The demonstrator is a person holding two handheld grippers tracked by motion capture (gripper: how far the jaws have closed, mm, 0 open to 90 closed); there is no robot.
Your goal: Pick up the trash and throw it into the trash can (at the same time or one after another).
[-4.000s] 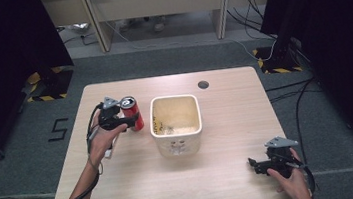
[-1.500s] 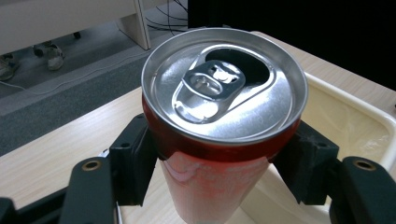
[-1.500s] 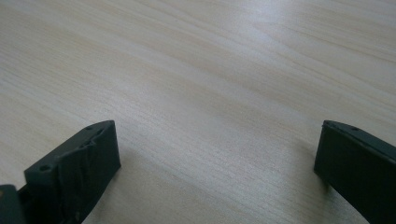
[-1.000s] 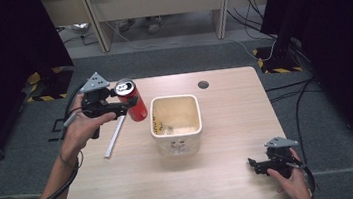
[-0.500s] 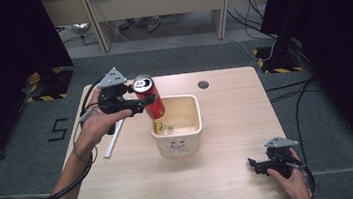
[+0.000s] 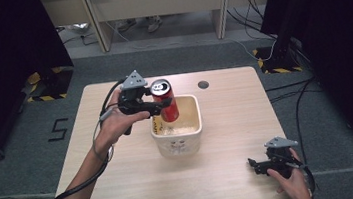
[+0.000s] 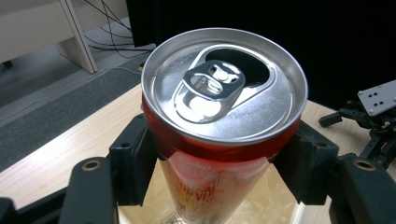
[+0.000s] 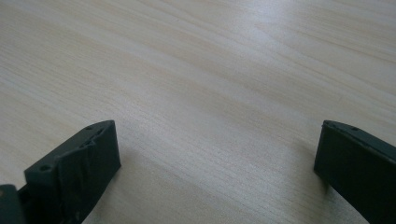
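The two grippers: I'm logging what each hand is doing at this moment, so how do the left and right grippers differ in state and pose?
The left gripper is shut on the opened red can; the right gripper is open with nothing between its jaws. The left gripper is raised, holding the tilted can over the cream tub; the right gripper sits low on the wooden table near its front right corner. Both are black, hand-held, and carry a grey plate.

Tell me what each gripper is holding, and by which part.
The left gripper holds the red can by its upper sides, jaws just below the rim. The right gripper holds nothing.
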